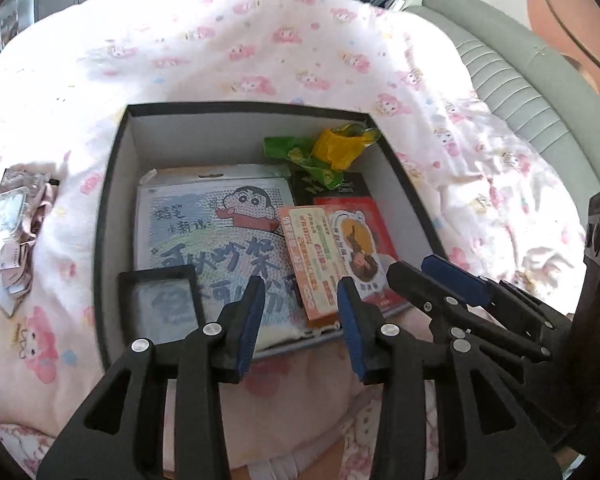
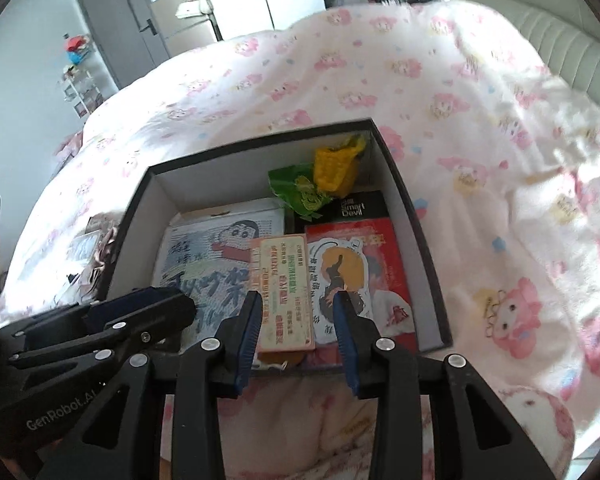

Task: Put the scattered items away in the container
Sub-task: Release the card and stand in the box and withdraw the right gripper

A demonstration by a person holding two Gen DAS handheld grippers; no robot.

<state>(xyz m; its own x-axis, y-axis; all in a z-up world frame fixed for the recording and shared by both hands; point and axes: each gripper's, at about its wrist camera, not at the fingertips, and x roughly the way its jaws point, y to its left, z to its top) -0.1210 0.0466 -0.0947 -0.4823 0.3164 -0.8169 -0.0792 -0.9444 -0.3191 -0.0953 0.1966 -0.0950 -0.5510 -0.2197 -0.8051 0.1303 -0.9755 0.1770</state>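
A black box with white inner walls (image 1: 116,152) (image 2: 404,196) sits on the bed. Inside lie a cartoon packet (image 1: 216,240) (image 2: 204,252), an orange card pack (image 1: 310,260) (image 2: 286,296), a red packet with a sticker (image 1: 360,240) (image 2: 364,272), a black box (image 2: 352,208) and green and yellow wrappers (image 1: 324,152) (image 2: 324,180). A small black-framed item (image 1: 164,304) leans at the near left corner. My left gripper (image 1: 300,312) is open and empty over the near edge. My right gripper (image 2: 296,320) is open and empty beside it.
A pile of small pink and grey items (image 1: 16,232) (image 2: 88,256) lies on the pink cartoon-print duvet (image 1: 260,48) left of the box. A grey padded headboard (image 1: 520,80) runs along the right. A door and shelves (image 2: 120,32) stand beyond the bed.
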